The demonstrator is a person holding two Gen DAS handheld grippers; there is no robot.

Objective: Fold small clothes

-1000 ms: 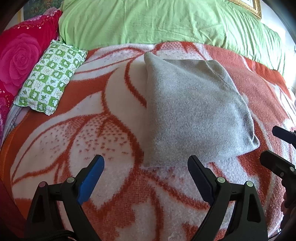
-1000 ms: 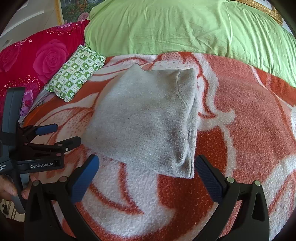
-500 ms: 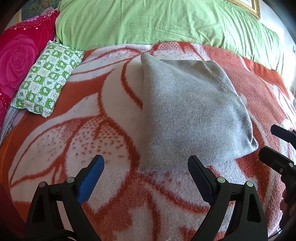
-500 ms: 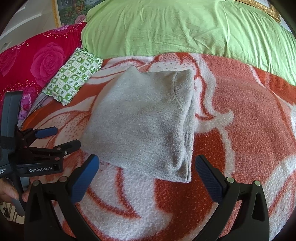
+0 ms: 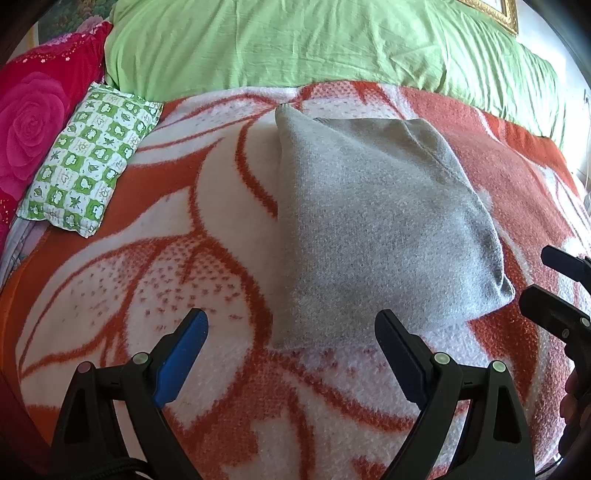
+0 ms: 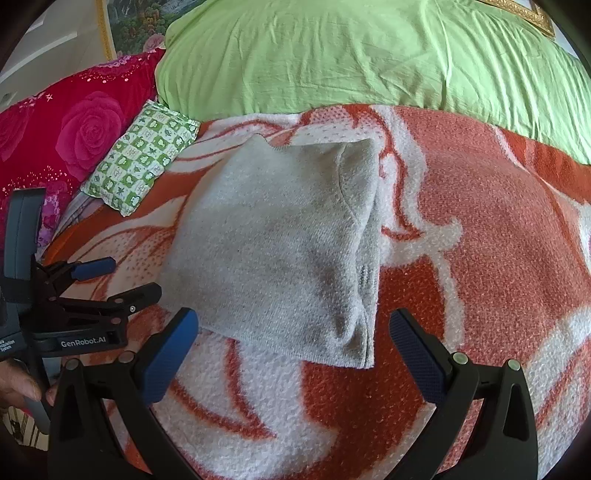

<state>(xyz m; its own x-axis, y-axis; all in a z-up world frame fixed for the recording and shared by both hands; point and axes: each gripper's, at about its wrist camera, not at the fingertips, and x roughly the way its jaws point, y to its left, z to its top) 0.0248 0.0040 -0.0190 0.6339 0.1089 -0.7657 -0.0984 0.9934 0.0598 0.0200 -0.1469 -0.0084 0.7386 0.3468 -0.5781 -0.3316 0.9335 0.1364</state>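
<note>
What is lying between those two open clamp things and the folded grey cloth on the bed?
Nothing visible. Only bare orange-and-white blanket lies between each open gripper, left and right, and the folded grey knit garment. The green checked pillow sits off to the left.

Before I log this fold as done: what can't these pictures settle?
- Grey garment: its type and inner layers, hidden by its own folds, both views.
- Right claw: only tips enter the left view's edge.
- Gold frame: cut off by the top edge.
</note>
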